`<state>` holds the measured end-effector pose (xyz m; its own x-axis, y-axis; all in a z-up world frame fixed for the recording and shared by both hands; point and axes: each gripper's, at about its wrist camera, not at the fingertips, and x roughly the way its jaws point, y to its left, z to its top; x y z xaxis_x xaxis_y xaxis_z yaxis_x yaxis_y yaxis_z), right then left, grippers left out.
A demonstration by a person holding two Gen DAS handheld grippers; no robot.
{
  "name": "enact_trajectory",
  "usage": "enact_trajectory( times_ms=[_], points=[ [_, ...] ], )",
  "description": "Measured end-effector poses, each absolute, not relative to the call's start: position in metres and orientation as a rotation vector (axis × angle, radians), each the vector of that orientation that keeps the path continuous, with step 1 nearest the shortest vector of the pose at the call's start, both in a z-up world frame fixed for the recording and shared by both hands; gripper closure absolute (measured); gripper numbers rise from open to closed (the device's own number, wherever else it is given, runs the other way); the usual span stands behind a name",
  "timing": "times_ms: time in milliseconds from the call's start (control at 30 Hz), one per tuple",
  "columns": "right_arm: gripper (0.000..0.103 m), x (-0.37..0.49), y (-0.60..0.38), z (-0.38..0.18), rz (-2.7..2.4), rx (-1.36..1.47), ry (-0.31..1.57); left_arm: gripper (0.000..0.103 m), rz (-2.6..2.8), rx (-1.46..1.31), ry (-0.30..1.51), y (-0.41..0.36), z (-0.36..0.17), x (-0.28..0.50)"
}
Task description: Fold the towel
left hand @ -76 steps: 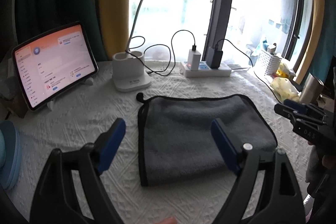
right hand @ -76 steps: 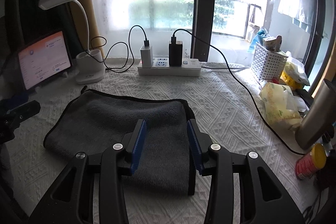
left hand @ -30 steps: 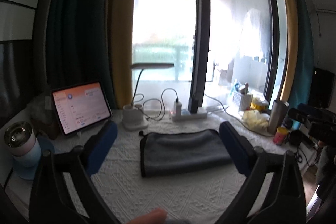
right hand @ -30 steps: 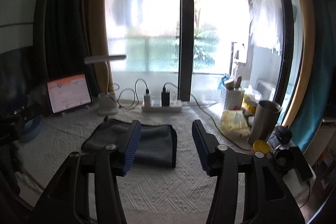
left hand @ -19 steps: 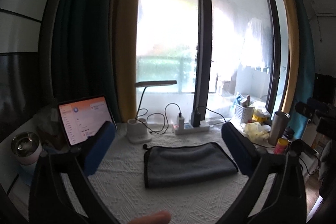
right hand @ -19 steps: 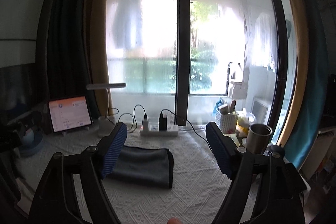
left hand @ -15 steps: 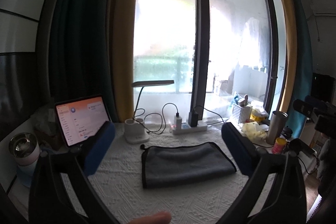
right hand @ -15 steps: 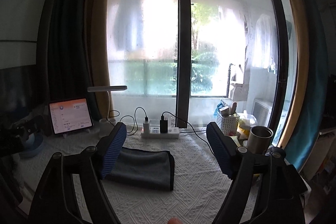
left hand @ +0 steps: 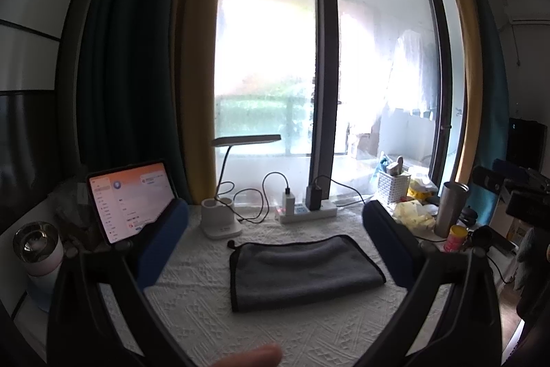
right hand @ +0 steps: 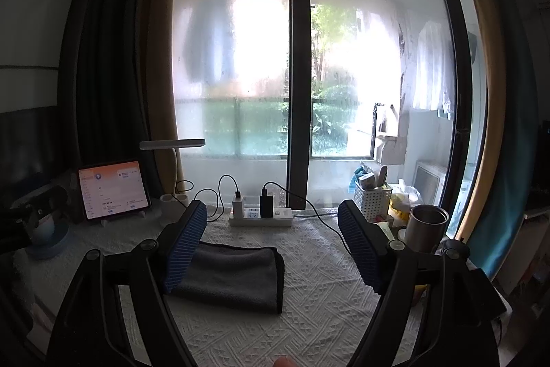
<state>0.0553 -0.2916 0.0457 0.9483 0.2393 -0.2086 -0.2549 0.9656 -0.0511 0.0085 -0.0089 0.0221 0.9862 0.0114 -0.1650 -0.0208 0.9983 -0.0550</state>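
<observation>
A grey towel [left hand: 302,267] with a black hem lies folded flat on the white textured tablecloth [left hand: 206,308]; it also shows in the right wrist view [right hand: 233,274]. My left gripper [left hand: 275,246] is open and empty, held well back from and above the towel. My right gripper [right hand: 273,246] is open and empty too, also pulled back, with its left finger overlapping the towel's left part in view. The right gripper body [left hand: 522,195] shows at the right edge of the left wrist view.
A tablet [left hand: 132,196] stands at the back left, next to a desk lamp [left hand: 227,195] and a power strip [left hand: 309,210] with cables. A steel tumbler [left hand: 450,208], a white basket [left hand: 393,186] and bags crowd the right. A cup [left hand: 36,250] sits far left.
Both grippers have pulled up and back from the towel, and the right gripper has opened wider. In the last half second they have barely moved. The towel has stayed folded on the table.
</observation>
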Motion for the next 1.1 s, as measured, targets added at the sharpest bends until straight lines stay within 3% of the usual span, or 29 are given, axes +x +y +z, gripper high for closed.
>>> enact_trajectory(
  times_ms=[1100],
  points=[
    [0.022,0.0619,-0.3003,0.0387,0.25,-0.077,0.209,0.001,0.022,-0.057,0.175,-0.0126,0.0181,0.0121]
  ],
)
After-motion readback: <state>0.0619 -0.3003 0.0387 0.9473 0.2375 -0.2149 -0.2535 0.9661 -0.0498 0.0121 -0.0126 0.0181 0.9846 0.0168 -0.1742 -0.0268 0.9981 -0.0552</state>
